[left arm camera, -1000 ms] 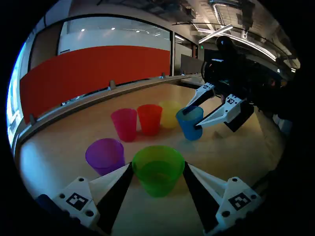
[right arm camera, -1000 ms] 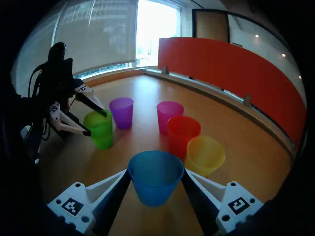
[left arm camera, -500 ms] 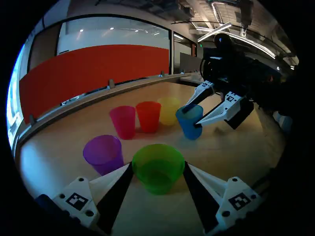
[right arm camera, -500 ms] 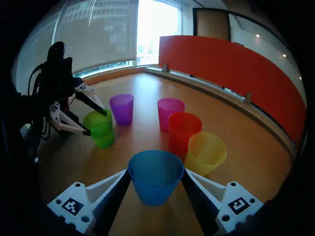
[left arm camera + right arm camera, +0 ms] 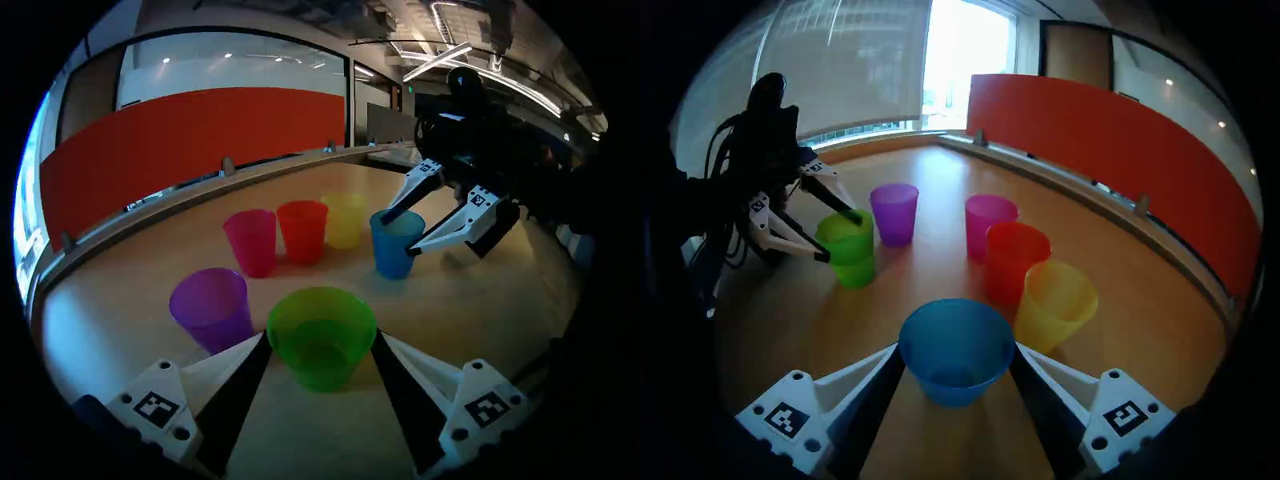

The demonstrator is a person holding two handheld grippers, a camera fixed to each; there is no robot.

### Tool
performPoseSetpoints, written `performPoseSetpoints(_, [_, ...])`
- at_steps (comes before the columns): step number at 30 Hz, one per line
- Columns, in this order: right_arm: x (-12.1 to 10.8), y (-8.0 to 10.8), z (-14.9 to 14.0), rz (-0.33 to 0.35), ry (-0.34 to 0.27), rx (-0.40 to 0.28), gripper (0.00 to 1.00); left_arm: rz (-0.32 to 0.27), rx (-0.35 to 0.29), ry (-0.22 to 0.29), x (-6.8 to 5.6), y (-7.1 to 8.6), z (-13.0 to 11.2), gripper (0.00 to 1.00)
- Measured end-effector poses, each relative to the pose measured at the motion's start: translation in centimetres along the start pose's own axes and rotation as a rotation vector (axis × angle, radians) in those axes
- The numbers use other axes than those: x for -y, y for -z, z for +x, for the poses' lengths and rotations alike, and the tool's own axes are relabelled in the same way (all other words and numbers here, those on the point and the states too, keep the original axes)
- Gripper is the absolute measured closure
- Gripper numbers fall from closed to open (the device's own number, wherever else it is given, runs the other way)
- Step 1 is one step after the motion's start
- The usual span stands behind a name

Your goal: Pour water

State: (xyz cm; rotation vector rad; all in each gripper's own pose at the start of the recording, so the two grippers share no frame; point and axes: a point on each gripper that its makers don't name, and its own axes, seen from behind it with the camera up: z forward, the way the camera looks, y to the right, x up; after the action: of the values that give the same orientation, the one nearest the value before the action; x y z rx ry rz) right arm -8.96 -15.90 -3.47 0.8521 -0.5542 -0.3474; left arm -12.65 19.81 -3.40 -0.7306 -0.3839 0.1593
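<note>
Having shifted toward three o'clock, blue cup [image 5: 396, 252] is clamped by right gripper [image 5: 956, 356] fingers, green cup [image 5: 320, 356] by left gripper [image 5: 320, 336]; pouring is judged near

My right gripper [image 5: 398, 234] has drawn the blue cup [image 5: 394, 254] a little away from the yellow cup [image 5: 346, 220], perhaps lifting it slightly. I now see deeper into it.

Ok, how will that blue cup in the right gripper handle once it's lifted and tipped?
Probably light: the blue cup looks like thin translucent plastic, so its wall may flex in the right gripper. Its smooth sides could slip, though the taper widening toward the rim should help it hang. Narrow base, so likely tippy if nudged.
</note>
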Motion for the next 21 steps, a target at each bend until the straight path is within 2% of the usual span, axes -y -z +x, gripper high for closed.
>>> performPoseSetpoints(12, [-0.1,0.7,-1.3,-0.021,0.008,0.031,0.04,0.013,0.027,-0.037,-0.1,0.5,-0.5,0.11])
performPoseSetpoints(15, [0.0,0.8,-1.4,-0.02,-0.002,0.031,0.0,0.011,0.026,-0.033,-0.1,0.6,-0.4,0.12])
performPoseSetpoints(21, [0.1,1.4,-1.8,-0.028,-0.015,0.034,0.0,0.014,0.041,-0.032,0.1,1.3,-0.8,0.11])
